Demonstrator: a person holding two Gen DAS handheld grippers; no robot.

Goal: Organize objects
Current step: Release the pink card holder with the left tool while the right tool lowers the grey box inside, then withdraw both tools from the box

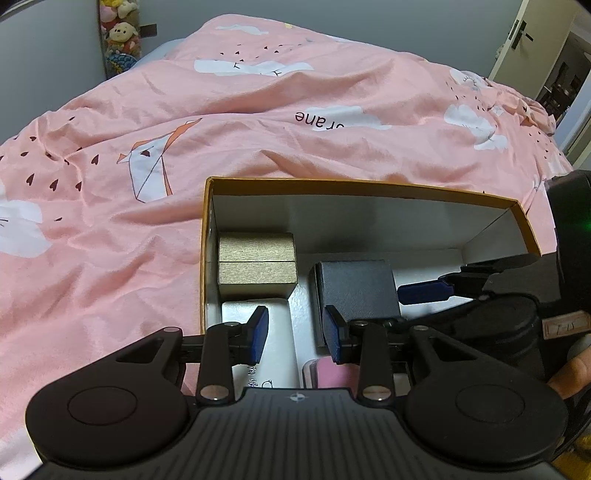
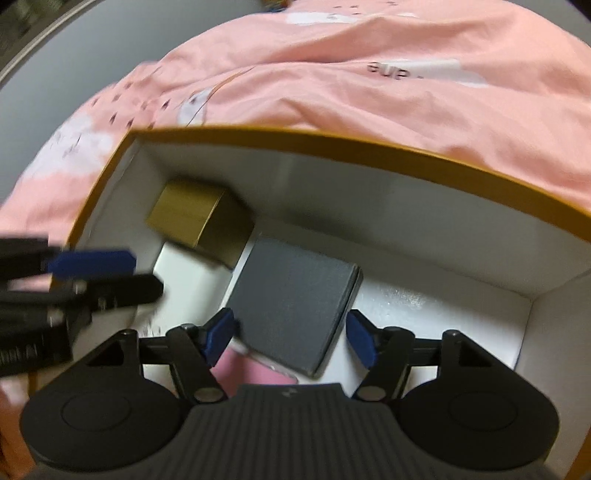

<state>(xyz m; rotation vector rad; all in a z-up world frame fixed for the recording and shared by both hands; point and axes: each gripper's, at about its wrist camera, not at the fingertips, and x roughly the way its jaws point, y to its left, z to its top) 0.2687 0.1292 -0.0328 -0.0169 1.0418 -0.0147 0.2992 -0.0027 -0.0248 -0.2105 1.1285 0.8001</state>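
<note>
Right gripper (image 2: 291, 334) jaws apart astride grey box (image 2: 295, 295); left gripper (image 1: 295, 334) part-open, apparently empty; door (image 1: 517, 33) left-view only.

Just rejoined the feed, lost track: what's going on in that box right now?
A person is packing small boxes into an open cardboard box on a pink bedspread. The right gripper sits open around the grey box, not pressing it. The left gripper hovers empty nearby. A gold box already sits in the corner.

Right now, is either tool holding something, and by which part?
Nothing is held. The right tool is open around the dark grey box, its pads clear of the box's sides. The left tool is empty above the white box.
</note>
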